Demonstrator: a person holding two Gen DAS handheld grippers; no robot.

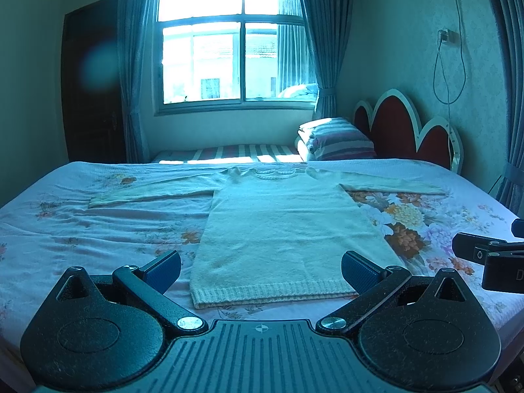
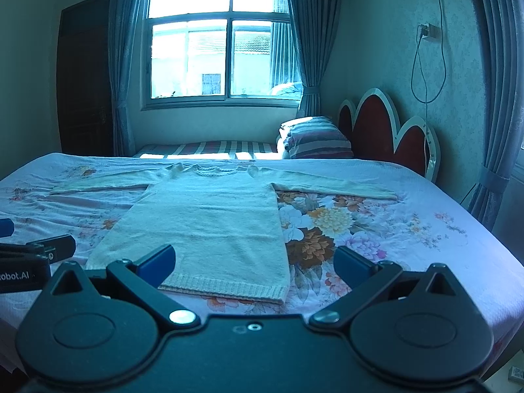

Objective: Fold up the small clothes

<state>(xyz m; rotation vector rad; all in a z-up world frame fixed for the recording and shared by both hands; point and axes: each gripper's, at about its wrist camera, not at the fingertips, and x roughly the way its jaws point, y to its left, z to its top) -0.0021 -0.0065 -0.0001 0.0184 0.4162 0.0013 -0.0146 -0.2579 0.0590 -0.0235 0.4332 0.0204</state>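
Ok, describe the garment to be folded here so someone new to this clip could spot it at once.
Start at the big bed with the floral sheet that fills the foreground. On its middle lies the sweater, spread flat, hem towards the cameras, both long sleeves stretched straight out sideways. It is the only plain, pale knit there, unlike the striped pillow behind.

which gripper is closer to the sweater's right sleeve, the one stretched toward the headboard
Right. The right gripper hovers open over the hem's right corner, on the same side as that sleeve. The left gripper hovers open at the middle of the hem, farther left.
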